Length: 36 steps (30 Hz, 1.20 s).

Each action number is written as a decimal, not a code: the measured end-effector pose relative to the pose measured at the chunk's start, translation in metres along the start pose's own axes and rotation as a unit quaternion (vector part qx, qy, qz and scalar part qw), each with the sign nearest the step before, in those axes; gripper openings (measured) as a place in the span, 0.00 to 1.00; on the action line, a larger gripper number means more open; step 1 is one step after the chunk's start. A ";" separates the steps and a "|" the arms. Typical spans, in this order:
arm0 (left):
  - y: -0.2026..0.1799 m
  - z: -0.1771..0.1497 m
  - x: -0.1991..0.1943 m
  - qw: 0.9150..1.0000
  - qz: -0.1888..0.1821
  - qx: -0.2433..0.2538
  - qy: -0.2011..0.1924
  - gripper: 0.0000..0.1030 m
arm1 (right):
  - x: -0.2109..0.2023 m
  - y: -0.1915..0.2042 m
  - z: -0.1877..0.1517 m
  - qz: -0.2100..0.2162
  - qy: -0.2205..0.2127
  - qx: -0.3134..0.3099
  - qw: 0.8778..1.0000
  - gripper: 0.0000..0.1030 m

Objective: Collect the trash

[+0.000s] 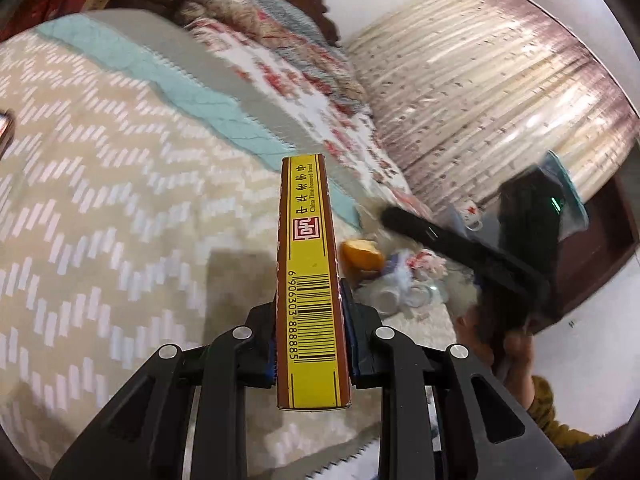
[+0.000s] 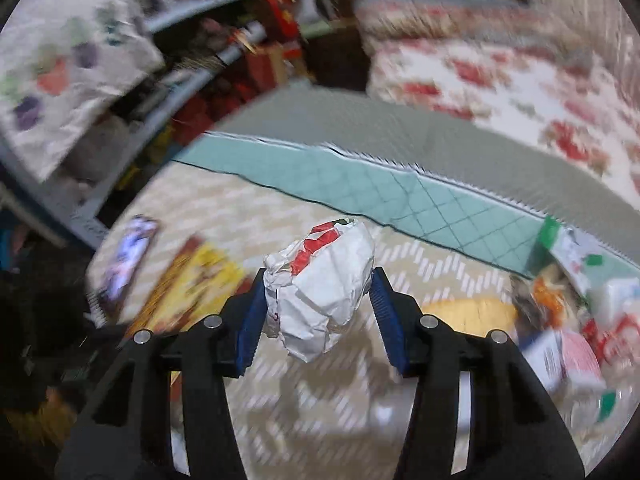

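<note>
My left gripper [image 1: 310, 344] is shut on a long yellow and brown box [image 1: 308, 264] with a barcode, held edge-up above the bed. To its right lies a trash pile [image 1: 396, 276] with an orange peel [image 1: 362, 256] and clear plastic. The right gripper shows there as a dark blurred shape [image 1: 480, 252]. In the right wrist view my right gripper [image 2: 320, 304] is shut on a crumpled white and red paper wad [image 2: 320, 292] above the bedspread. The yellow box [image 2: 192, 284] shows blurred to the left; several wrappers and cartons [image 2: 572, 312] lie at the right.
A beige patterned bedspread [image 1: 100, 200] with a teal and grey band [image 2: 400, 188] covers the bed. Floral quilts [image 1: 280, 40] are stacked at the head. A phone [image 2: 128, 256] lies at the bed's left edge. Cluttered shelves [image 2: 192, 60] stand beyond. A wood-print wall [image 1: 480, 80] is on the right.
</note>
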<state>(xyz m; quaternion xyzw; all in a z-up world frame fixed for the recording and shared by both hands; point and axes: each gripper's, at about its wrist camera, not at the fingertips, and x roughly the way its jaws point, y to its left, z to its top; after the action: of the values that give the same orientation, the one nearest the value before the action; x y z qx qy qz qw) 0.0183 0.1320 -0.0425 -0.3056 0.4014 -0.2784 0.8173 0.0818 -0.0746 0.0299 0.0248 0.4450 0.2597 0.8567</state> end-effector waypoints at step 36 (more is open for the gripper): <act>-0.200 -0.139 0.215 0.931 -0.002 0.265 0.252 0.22 | -0.163 -0.203 -0.259 -0.207 -0.092 0.274 0.935 0.55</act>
<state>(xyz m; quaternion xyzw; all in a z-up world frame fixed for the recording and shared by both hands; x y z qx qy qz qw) -0.0263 -0.1892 -0.0709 0.0014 0.5056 -0.4440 0.7398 -0.1098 -0.3747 -0.0600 0.1899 0.4135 -0.0584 0.8886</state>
